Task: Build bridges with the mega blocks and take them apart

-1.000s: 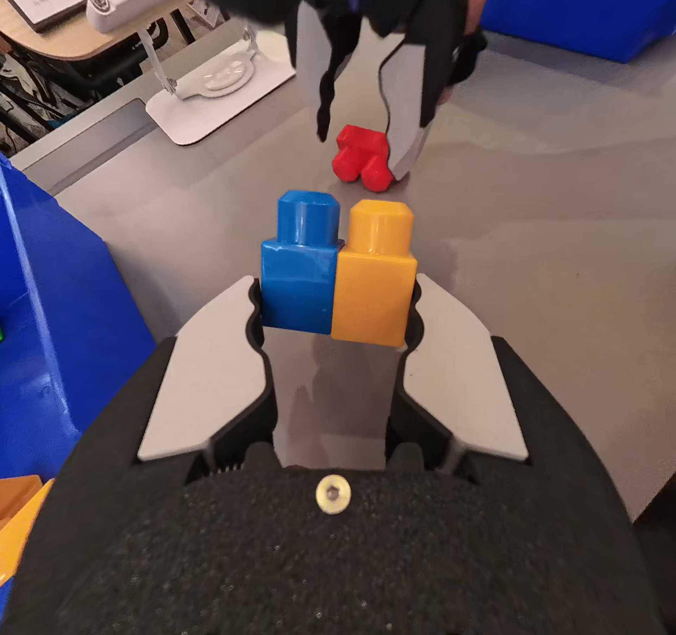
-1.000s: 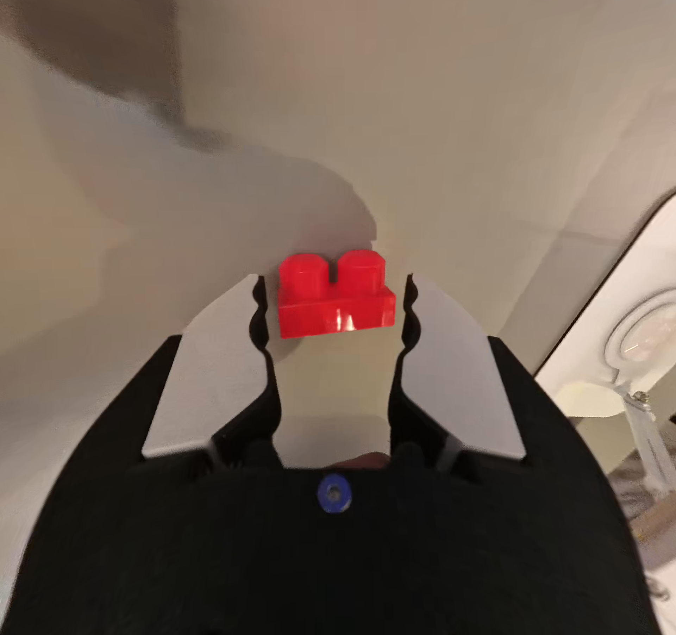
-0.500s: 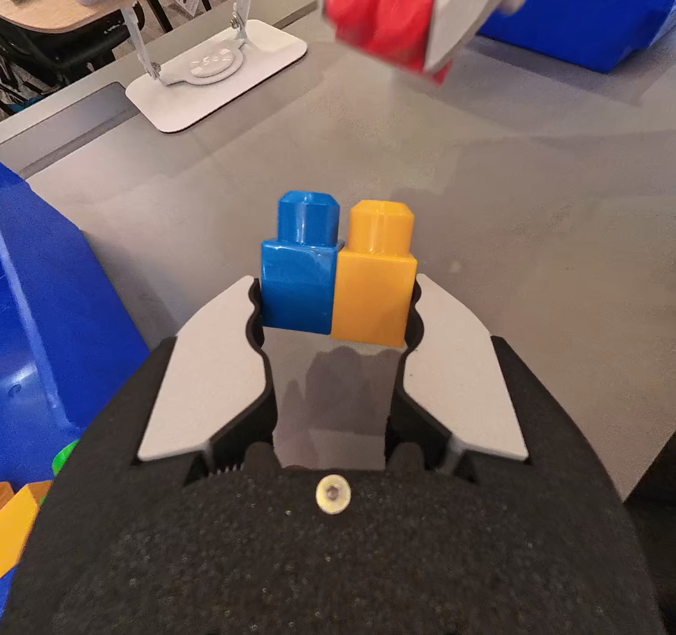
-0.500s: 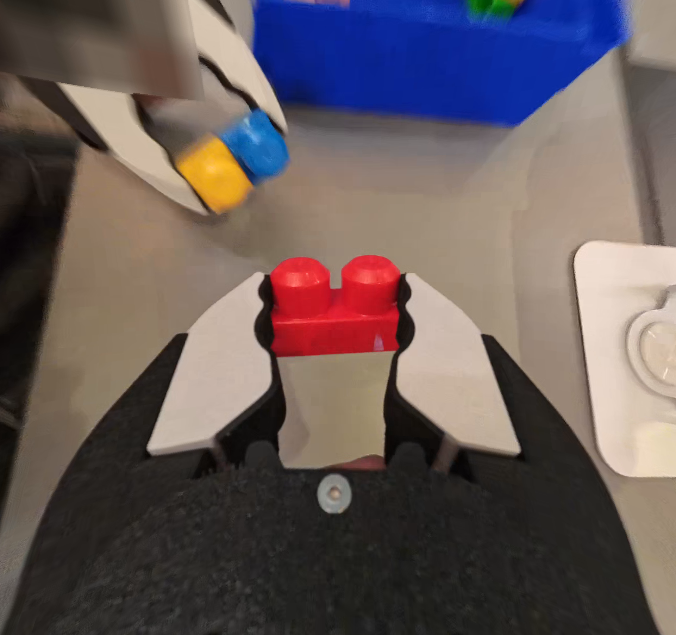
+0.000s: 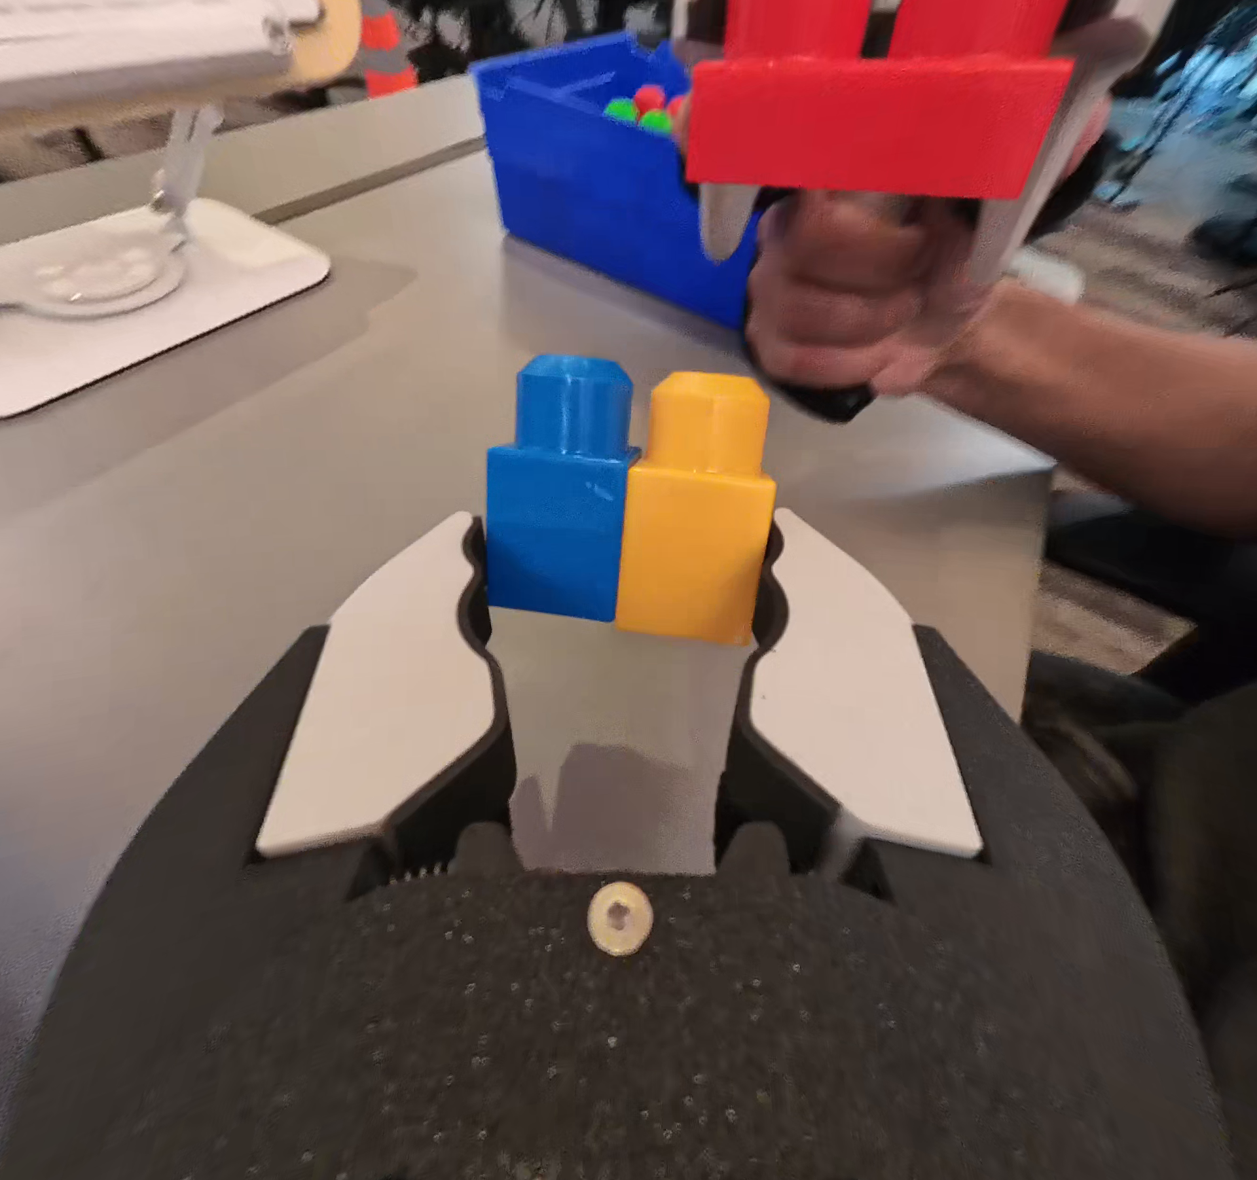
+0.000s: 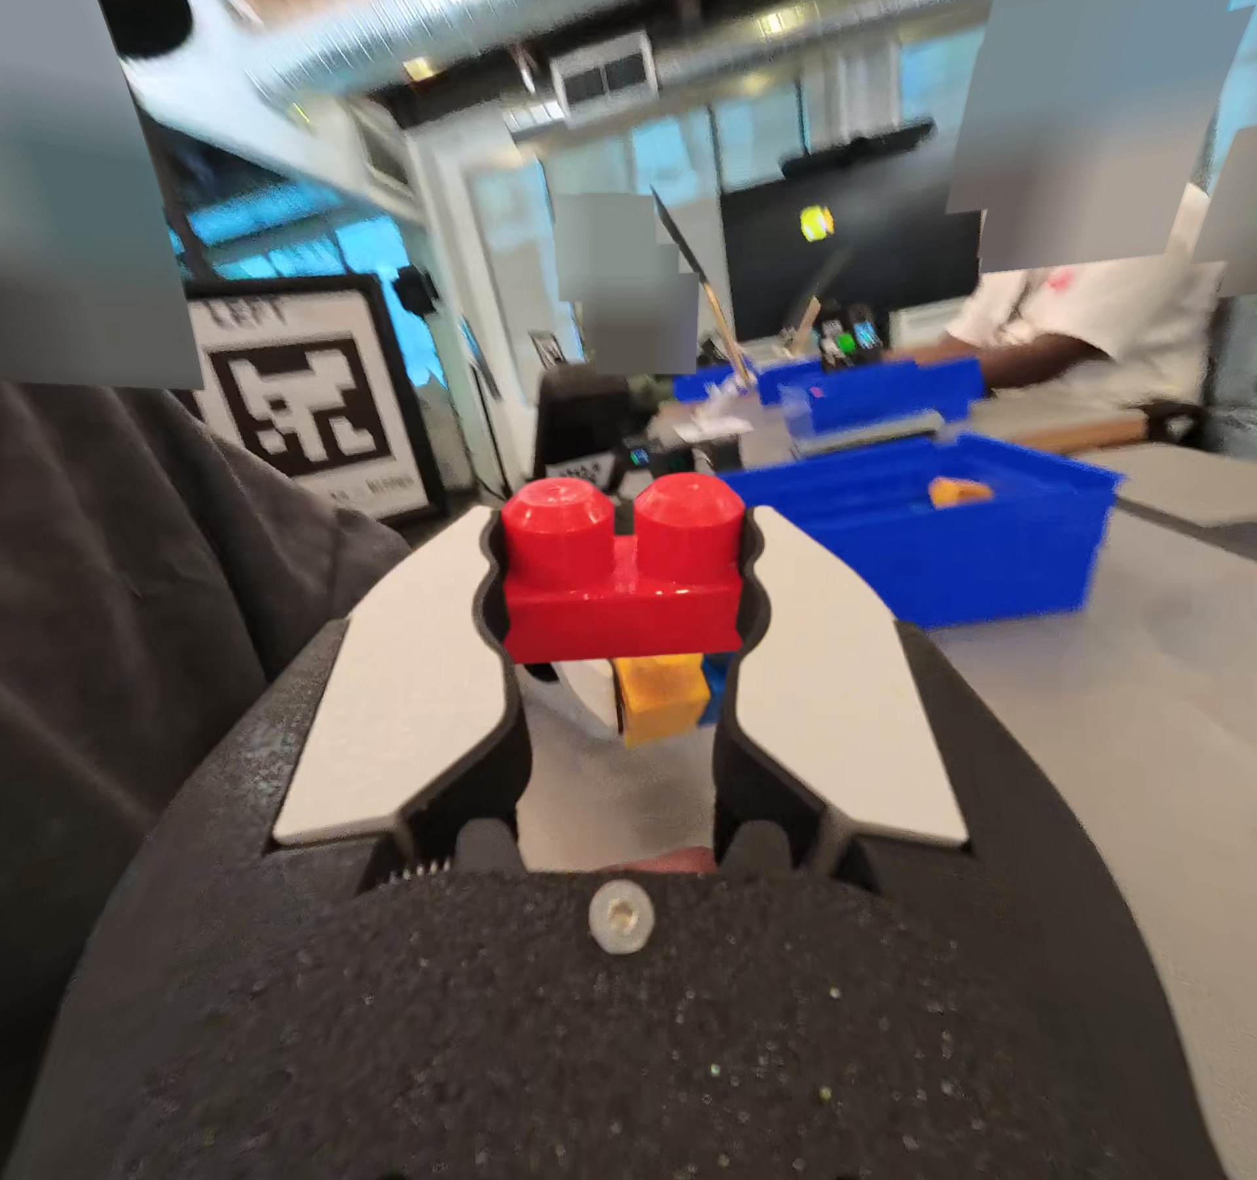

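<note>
Left wrist view, left gripper (image 5: 629, 569) pinching blue block (image 5: 554, 528) and yellow block (image 5: 694, 556), right wrist view, right gripper (image 6: 620, 576) clamping red block (image 6: 620, 593)

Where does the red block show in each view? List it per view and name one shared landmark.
Left wrist view: red block upper right, clamped in the far right hand-held gripper.
Right wrist view: it sits centre, between this hand-held gripper's own fingertips.
Shared landmark: the yellow block.

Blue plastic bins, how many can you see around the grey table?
2 nearby. One blue plastic bin sits past the right gripper in the left wrist view; another sits right of the red two-stud block in the right wrist view. Blurry blue ones farther back.
</note>
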The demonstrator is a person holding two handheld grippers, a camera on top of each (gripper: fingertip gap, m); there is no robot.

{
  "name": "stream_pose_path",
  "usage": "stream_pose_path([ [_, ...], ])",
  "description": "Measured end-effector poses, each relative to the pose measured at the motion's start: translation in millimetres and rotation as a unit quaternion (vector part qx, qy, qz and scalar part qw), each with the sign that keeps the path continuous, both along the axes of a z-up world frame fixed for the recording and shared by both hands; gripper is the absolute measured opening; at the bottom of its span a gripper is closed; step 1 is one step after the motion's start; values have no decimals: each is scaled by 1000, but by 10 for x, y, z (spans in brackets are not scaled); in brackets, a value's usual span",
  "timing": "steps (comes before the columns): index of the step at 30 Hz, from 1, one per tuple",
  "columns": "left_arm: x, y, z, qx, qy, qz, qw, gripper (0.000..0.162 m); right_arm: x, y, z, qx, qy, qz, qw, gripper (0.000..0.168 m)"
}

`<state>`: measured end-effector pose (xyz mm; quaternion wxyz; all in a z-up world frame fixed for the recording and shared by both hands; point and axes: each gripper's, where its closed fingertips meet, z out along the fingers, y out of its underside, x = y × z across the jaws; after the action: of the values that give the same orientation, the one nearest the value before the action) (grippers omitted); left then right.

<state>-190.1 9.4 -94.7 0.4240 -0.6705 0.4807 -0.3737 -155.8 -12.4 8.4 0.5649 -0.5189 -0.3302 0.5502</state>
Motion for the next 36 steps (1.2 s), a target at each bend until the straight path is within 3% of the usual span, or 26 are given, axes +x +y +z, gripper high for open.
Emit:
stream_pose_path([
  [9, 315, 9, 378, 34, -82, -46, 995, 76, 33, 276, 155, -9, 125, 29, 992, 66],
  [15, 377, -44, 502, 39, -106, -54, 992, 75, -74, 232, 89, -7, 120, 35, 992, 66],
  [36, 299, -9, 627, 30, -174, -26, 984, 74, -148, 316, 66, -48, 252, 22, 966, 67],
])
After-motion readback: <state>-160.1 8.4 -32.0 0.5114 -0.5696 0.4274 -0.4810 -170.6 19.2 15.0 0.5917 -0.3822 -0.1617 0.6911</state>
